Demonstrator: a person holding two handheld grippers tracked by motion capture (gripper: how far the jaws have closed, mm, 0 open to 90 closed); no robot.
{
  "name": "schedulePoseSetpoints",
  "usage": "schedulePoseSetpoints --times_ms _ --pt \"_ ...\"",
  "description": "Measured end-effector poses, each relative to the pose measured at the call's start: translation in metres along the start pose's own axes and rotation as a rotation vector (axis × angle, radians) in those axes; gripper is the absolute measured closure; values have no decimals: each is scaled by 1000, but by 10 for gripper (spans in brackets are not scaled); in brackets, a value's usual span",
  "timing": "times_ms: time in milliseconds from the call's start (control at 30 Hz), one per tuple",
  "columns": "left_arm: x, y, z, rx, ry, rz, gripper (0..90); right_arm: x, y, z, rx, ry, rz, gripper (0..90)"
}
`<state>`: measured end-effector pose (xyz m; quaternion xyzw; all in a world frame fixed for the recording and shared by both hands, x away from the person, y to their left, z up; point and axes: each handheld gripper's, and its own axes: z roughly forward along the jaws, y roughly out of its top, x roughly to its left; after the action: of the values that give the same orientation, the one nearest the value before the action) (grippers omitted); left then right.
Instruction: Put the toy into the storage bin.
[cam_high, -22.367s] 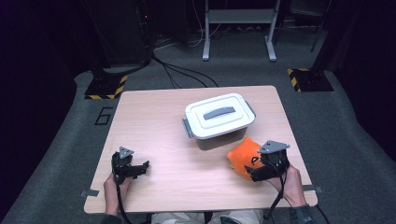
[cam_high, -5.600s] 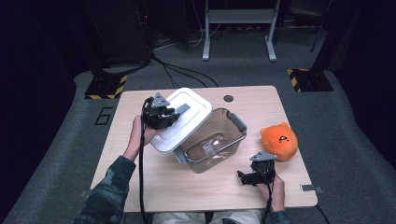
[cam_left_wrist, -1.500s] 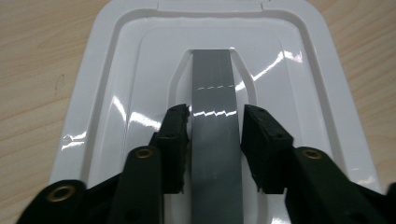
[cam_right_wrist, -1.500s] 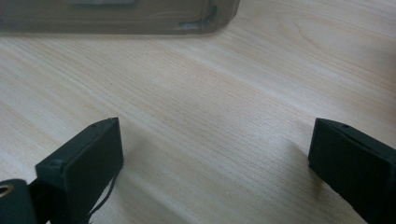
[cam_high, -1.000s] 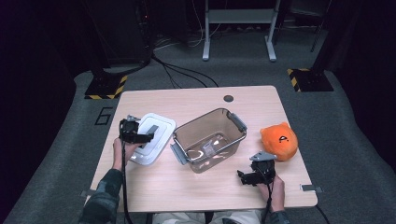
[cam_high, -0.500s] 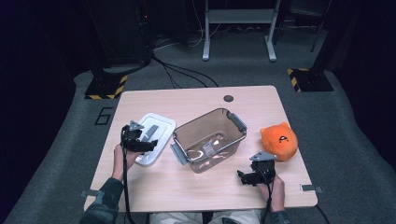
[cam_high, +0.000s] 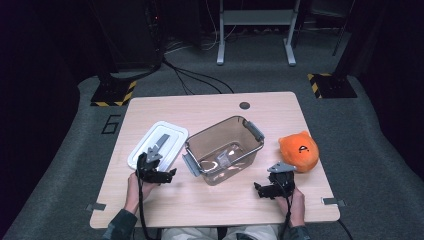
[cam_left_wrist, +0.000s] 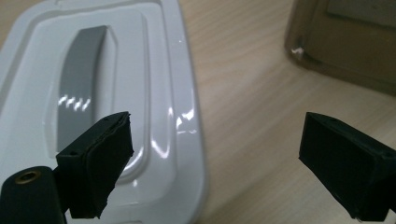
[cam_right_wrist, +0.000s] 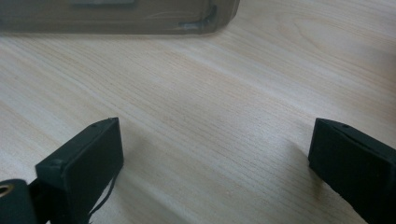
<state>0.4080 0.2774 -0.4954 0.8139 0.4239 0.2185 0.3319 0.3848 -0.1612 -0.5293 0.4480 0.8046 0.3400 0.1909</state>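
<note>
A: High view first. Saw the white lid (cam_high: 159, 145) flat on the table (cam_high: 210, 107) at about nine o'clock from the clear bin (cam_high: 223, 154), just beside it.

B: Agreed. Left gripper (cam_high: 159, 175) at the lid's six o'clock edge, jaws spread wide, just been opening, nothing between them. Right gripper (cam_high: 268, 190) near the table's front edge, at five o'clock from the bin, also spread wide and empty.

A: Orange plush toy (cam_high: 299, 150) at three o'clock from the bin, apart from it, at one o'clock from the right gripper.

B: Left gripper view next. Lid (cam_left_wrist: 100, 102) with its grey handle (cam_left_wrist: 79, 86) lay under the near jaw; far jaw hung over bare wood. Bin corner (cam_left_wrist: 345, 42) at one o'clock.

A: Right gripper view last. Jaws wide apart over bare tabletop (cam_right_wrist: 210, 116), holding nothing. Bin wall (cam_right_wrist: 116, 16) at eleven o'clock along the top edge.
</note>
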Motion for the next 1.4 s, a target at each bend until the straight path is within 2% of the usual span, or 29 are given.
schedulePoseSetpoints --times_ms 67,267,367,533,667,833,1033,1133,1200,1233,1367,1400 --pt "-8 -6 3 8 -20 6 78 0 0 0 0 0 0 23" --pt "-32 -20 12 22 -20 56 61 0 0 0 0 0 0 23" --pt "-38 -24 14 17 -31 55 48 0 0 0 0 0 1 23" --pt "-45 -29 14 -30 -8 38 48 0 0 0 0 0 0 22" --pt "-44 -28 15 -23 -26 36 49 0 0 0 -1 -3 -1 18" --pt "-37 -27 18 2 -92 -4 52 0 0 1 2 -12 2 0" --pt "-38 -27 18 8 -85 -6 52 1 0 0 2 -26 5 0" --pt "-38 -26 18 9 -89 -3 53 5 0 -2 2 -72 19 0" --pt "-39 -27 18 5 -84 -4 53 6 0 -3 -6 -87 0 15" --pt "-39 -26 18 3 -83 -8 54 6 0 -4 -10 -87 -8 15" --pt "-39 -26 18 3 -85 -6 55 6 0 -8 -30 -57 28 14" --pt "-39 -26 18 4 -85 -7 54 6 0 -10 -31 -58 21 15"
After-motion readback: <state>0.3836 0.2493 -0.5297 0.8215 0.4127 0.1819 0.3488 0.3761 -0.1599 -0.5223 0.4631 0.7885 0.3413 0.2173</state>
